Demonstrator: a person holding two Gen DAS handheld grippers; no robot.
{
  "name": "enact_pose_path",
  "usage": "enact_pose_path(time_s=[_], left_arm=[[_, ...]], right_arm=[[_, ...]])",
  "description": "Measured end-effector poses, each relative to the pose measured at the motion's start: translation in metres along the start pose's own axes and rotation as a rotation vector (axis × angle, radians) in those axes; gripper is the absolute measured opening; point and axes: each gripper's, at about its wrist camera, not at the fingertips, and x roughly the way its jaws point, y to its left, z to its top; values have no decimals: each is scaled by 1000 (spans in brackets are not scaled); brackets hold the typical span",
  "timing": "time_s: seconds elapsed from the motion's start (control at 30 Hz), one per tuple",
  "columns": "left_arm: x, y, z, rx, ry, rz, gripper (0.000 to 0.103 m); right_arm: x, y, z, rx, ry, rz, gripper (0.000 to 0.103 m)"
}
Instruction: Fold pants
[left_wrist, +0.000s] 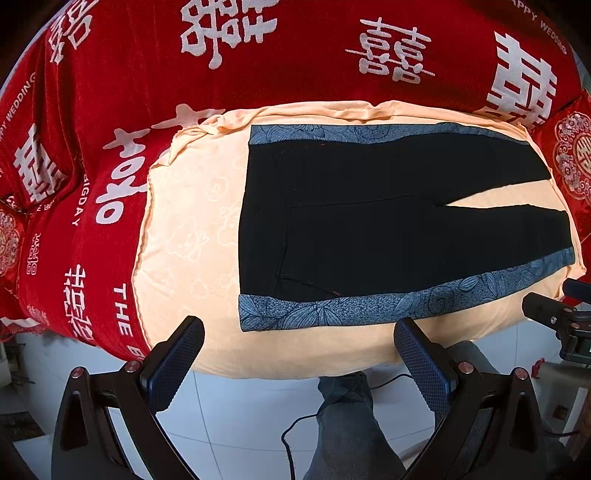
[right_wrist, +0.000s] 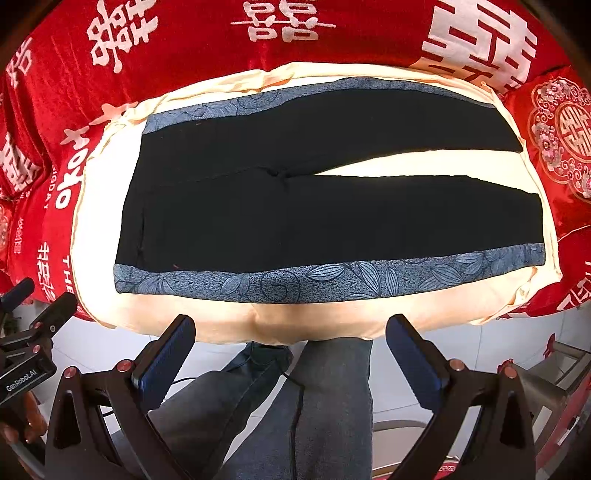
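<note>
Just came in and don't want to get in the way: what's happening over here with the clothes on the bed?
A person holds a two-finger tool in each hand, facing black pants with blue patterned side stripes. The pants lie flat and unfolded on a cream pad over a red bedspread, waist to the left, legs slightly apart. The left tool and right tool are both open, short of the fabric, holding nothing. Folding hasn't started.

support: bed under red cover (left_wrist: 303, 74) with white characters | on it: peach cloth (left_wrist: 192, 229) | on cloth: black pants (left_wrist: 369, 221) — flat, unfolded, legs parted
</note>
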Motion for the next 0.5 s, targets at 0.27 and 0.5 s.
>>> enact_pose_path(time_s=[0.27,0.5], left_arm=[[0,0,0,1,-2,9,103],[2,0,-1,0,10,1,103]], right_arm=[[1,-1,0,0,0,-2,103],[2,-4,-1,10,6,2,103]])
